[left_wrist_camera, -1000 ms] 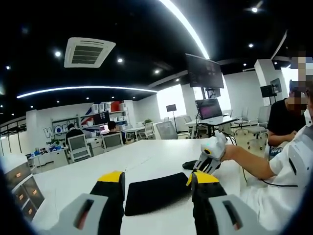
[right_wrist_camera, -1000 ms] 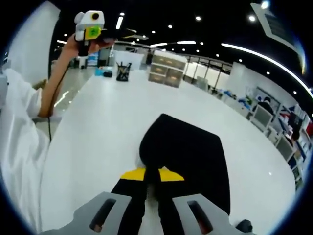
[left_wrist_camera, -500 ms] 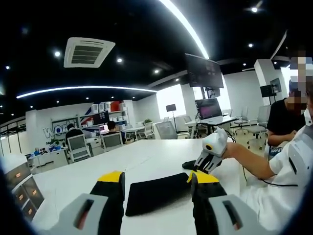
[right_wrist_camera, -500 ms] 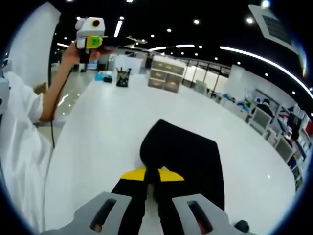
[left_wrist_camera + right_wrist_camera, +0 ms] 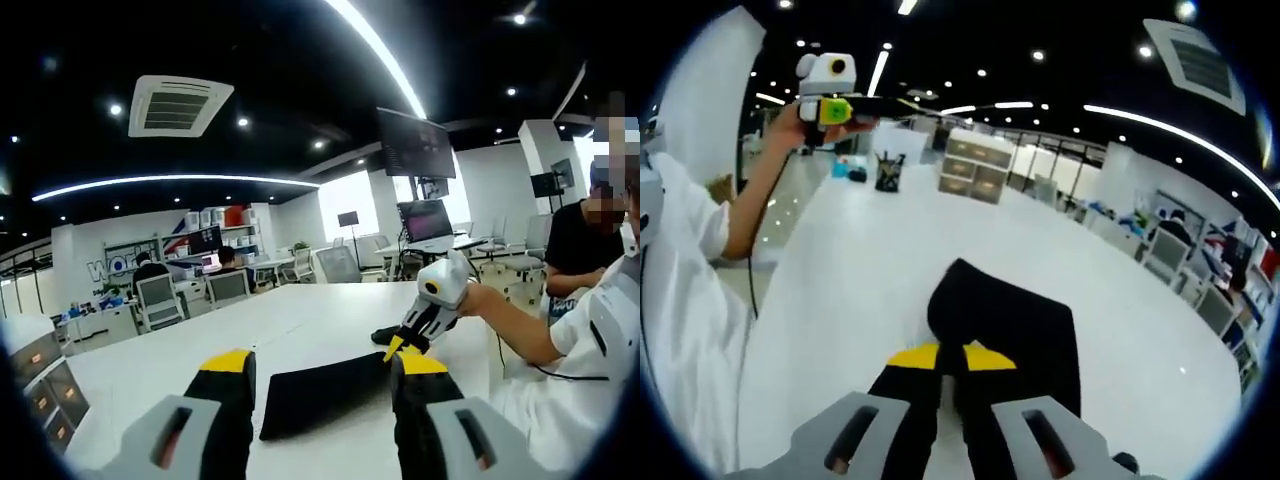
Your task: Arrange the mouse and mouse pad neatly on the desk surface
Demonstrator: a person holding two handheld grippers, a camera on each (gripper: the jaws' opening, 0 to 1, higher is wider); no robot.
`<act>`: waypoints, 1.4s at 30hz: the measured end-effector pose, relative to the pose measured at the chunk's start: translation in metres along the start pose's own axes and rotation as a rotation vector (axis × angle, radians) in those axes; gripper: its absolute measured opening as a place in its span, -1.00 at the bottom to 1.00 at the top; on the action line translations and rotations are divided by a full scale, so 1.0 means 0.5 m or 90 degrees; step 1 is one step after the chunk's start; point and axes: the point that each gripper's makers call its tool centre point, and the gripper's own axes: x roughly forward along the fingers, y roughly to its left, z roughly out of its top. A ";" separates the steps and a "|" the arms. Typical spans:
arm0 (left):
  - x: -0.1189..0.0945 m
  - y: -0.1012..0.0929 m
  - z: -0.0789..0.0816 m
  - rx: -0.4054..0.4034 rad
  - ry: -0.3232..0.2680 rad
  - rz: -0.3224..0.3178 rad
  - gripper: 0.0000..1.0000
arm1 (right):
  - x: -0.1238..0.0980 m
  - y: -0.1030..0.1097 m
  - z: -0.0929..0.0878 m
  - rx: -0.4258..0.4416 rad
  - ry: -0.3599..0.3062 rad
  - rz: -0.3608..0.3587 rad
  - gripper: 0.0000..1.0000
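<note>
On counter: black pad, lying flat.
Right gripper: pressed together, pinching pad's near edge.
Left gripper: spread, held above counter, gripping nothing.
Mouse: not discernible.

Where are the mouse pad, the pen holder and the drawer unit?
mouse pad point(image 5: 1025, 330): right gripper view, middle of its black top.
pen holder point(image 5: 888, 172): right gripper view, its dark mesh body.
drawer unit point(image 5: 978, 172): right gripper view, its front drawers.
</note>
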 end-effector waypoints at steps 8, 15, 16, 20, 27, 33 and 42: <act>0.001 -0.002 0.000 0.001 0.001 -0.001 0.10 | -0.016 -0.003 0.022 -0.001 -0.019 -0.015 -0.88; 0.005 -0.007 -0.003 0.004 0.005 -0.006 0.10 | -0.031 0.001 0.037 -0.009 -0.035 -0.028 -0.88; 0.006 -0.008 -0.004 0.004 0.006 -0.007 0.10 | -0.033 0.001 0.039 -0.011 -0.037 -0.029 -0.89; 0.008 -0.012 -0.005 0.007 0.009 -0.011 0.10 | -0.039 0.003 0.048 -0.016 -0.043 -0.033 -0.89; 0.010 -0.019 -0.007 0.011 0.012 -0.017 0.10 | -0.051 0.004 0.062 -0.025 -0.052 -0.042 -0.89; 0.013 -0.026 -0.009 0.016 0.014 -0.021 0.10 | -0.061 -0.001 0.074 -0.034 -0.061 -0.049 -0.89; 0.016 -0.032 -0.012 0.019 0.018 -0.026 0.10 | -0.077 -0.007 0.088 -0.041 -0.073 -0.058 -0.89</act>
